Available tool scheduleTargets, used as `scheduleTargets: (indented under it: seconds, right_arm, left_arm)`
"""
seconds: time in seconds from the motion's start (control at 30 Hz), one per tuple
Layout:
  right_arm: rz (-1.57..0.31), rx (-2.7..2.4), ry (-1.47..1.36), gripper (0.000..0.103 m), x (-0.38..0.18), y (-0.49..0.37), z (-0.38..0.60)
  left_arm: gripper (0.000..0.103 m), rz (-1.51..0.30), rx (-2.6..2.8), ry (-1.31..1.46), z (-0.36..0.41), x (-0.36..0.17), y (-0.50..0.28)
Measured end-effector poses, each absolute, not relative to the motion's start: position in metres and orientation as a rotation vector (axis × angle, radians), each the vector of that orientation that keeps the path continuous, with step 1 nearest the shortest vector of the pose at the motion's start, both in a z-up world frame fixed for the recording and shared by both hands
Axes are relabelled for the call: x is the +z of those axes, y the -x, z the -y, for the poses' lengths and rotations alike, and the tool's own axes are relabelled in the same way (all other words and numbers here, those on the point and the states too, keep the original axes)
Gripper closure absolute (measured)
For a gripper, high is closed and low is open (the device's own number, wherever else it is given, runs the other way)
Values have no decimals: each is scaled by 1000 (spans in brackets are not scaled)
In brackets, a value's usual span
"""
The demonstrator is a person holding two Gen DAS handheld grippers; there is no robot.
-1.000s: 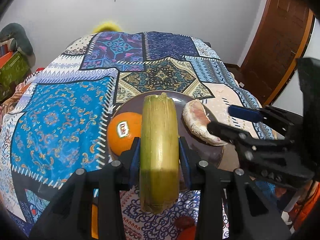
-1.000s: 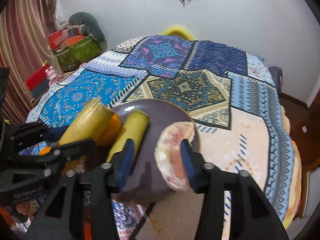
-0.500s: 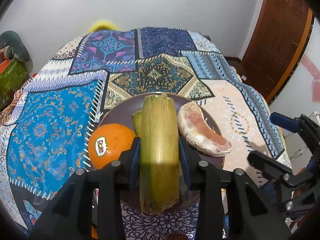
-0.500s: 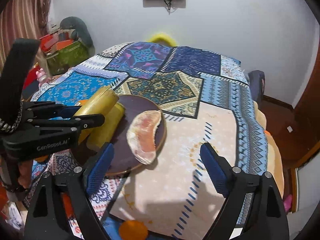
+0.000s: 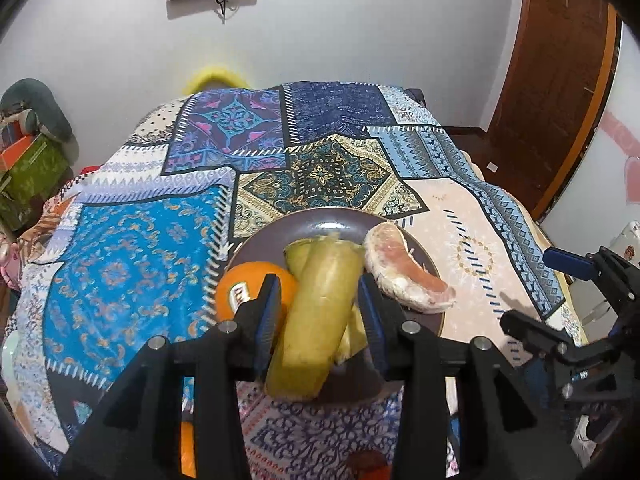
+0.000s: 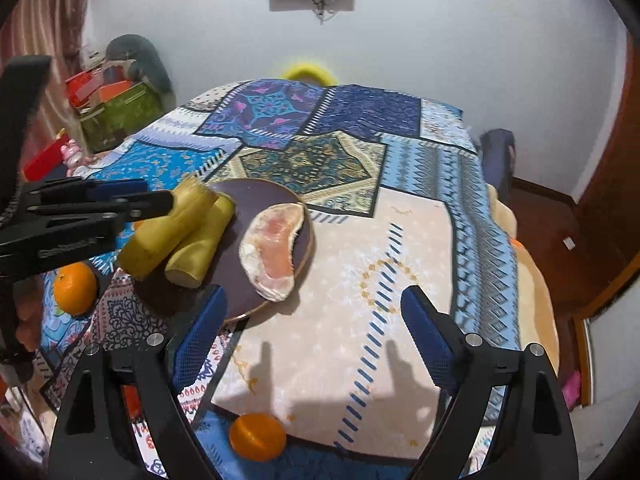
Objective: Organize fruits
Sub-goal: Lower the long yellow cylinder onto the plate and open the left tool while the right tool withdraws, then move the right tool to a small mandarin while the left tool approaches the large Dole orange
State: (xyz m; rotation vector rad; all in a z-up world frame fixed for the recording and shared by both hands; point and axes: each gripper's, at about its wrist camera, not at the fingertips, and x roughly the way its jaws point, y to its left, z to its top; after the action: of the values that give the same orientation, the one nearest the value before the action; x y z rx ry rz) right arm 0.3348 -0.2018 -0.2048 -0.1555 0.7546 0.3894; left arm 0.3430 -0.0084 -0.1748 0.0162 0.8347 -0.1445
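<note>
Orange on plate [image 5: 244, 292]: I see it at about 9 o'clock on the brown plate [image 5: 276, 236], sticker towards me, touching the left pad of my left gripper [image 5: 318, 308]. I judge it firm, round and prone to roll; best taken across its widest girth.

Held stalk piece [image 5: 316, 316]: a yellow-green cylinder, cut at both ends, lying between the blue pads of the left gripper. The pads look a little apart from it, and I cannot tell whether they pinch it or merely flank it. It leans on a second stalk piece [image 6: 200, 252] that lies on the plate. I judge both stiff, smooth-skinned and fairly heavy; hold mid-length, across the barrel.

Pomelo segment [image 6: 276, 252]: peeled, pink-fleshed, curved, resting at 3 o'clock on the plate with one tip over the rim. I judge it soft and easily torn; light pressure only, across the thick middle.

Right gripper [image 6: 316, 344]: spread wide and holding nothing, hovering above the patterned bedspread [image 6: 400, 280], near the plate at its 5 o'clock.

Loose fruit: one loose orange [image 6: 75, 288] off the plate at 8 o'clock, and a small orange fruit [image 6: 258, 436] at 6 o'clock near the bed edge. Both could roll on the soft cover.
</note>
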Motion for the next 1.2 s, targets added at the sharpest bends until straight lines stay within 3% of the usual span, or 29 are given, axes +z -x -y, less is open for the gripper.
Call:
scheduleTargets:
  seconds: [0.3, 0.63, 0.93, 1.07, 1.2]
  right_arm:
    - [-759, 383, 132, 16, -195, -308, 208]
    - [-787, 363, 119, 16, -197, -272, 209]
    - [-823, 378, 112, 18, -212, -248, 202]
    - [-867, 379, 101, 33, -227, -246, 200]
    - [-894, 363, 109, 34, -240, -245, 199]
  left_arm:
    - [63, -820, -137, -48, -8, -158, -290]
    - [39, -805, -106, -65, -37, -151, -227]
    - [32, -889, -77, 5, -74, -179, -208]
    - [32, -924, -72, 43, -88, -195, -205]
    - [32, -958, -71, 55, -95, -212, -209]
